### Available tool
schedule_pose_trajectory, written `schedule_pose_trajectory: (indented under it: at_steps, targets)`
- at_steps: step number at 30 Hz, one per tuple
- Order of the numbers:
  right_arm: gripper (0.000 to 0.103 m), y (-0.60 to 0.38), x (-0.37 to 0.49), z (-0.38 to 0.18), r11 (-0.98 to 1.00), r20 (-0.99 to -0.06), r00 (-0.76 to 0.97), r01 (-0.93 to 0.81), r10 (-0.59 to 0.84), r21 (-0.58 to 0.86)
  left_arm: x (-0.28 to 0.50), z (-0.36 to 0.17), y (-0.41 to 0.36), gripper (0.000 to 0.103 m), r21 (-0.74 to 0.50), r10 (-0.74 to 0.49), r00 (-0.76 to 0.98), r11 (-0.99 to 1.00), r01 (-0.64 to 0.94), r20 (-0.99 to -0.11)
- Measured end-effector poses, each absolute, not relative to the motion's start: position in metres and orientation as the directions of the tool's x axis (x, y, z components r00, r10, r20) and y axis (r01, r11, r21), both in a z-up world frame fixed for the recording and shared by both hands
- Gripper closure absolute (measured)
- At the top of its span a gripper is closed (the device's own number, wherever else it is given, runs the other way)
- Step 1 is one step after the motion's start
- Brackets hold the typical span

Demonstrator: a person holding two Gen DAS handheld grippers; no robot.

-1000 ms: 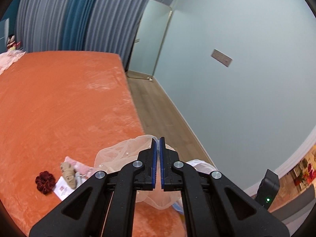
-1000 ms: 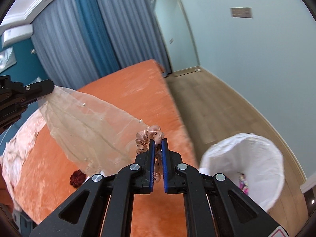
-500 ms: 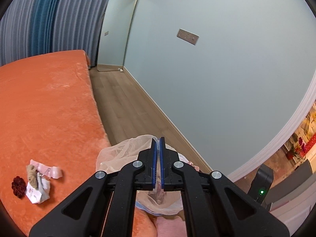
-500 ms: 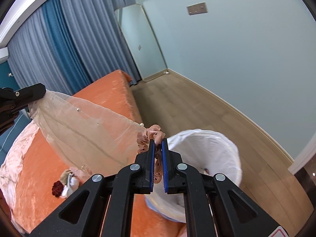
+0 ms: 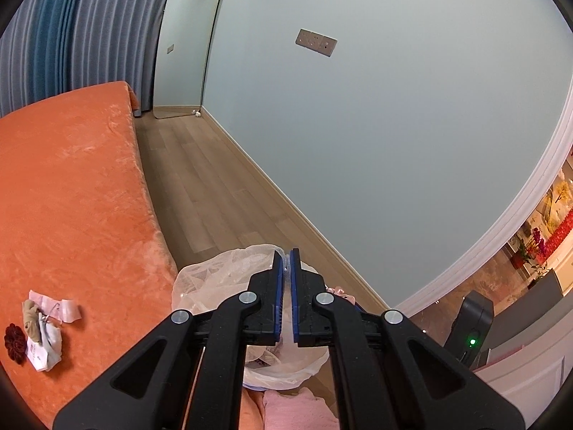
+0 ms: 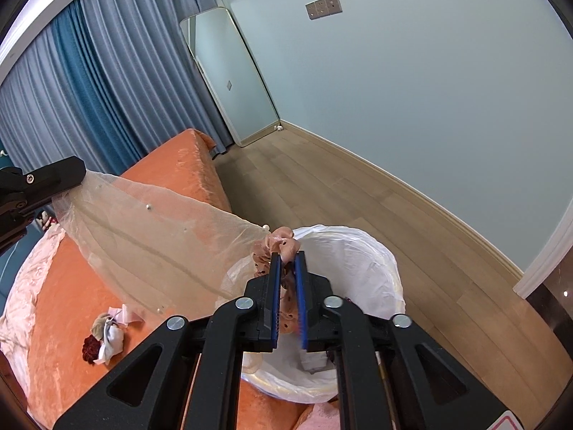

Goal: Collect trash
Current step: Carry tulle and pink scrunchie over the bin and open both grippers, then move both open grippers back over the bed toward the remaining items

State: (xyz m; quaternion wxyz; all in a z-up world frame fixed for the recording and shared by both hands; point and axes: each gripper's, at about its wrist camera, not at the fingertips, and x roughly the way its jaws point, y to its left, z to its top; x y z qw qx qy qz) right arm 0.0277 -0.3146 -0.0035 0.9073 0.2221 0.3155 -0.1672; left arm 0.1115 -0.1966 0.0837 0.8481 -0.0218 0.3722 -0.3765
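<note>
Left of bin (image 6: 361, 251): left gripper (image 6: 77, 175) clamps veil (image 6: 154, 243) corner, stretched taut. Over bin: right gripper (image 6: 287, 259) pinches veil's pink bow (image 6: 283, 243). Best release right first, then bring left over the rim so mesh falls inside.

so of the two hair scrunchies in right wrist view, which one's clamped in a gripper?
The pink satin scrunchie, pinched by the right gripper over the white-lined bin. The dark red scrunchie lies loose on the orange bedspread with the scraps.

Bright, even indoor light — soft shadows, sharp focus, heavy fisheye bending and black vignetted corners.
</note>
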Motion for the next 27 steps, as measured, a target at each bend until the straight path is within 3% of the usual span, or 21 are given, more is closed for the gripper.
schedule_pose_trajectory:
  at_steps: [1,2,4,6,27]
  targets:
    - [0.087,-0.315,0.028,-0.004,0.842,-0.649,0.740,0.454,-0.176,0.290,0.113,0.081,-0.198,0.089,-0.323,-0.655,0.434,0.716,0.619,-0.619]
    - [0.082,-0.315,0.027,-0.005,0.841,-0.652,0.736,0.461,-0.183,0.285,0.115,0.078,-0.197,0.069,-0.321,-0.648,0.435,0.722,0.613,-0.625]
    - [0.070,-0.314,0.026,-0.006,0.837,-0.656,0.732,0.465,-0.180,0.289,0.116,0.075,-0.195,0.051,-0.307,-0.621,0.468,0.751,0.584,-0.629]
    - [0.059,-0.314,0.025,-0.005,0.836,-0.652,0.734,0.468,-0.188,0.285,0.115,0.073,-0.192,0.049,-0.302,-0.612,0.482,0.761,0.574,-0.626]
    - [0.055,-0.279,0.035,0.012,0.884,-0.648,0.747,0.393,-0.147,0.253,0.118,0.076,-0.142,0.047,-0.313,-0.571,0.533,0.808,0.499,-0.624]
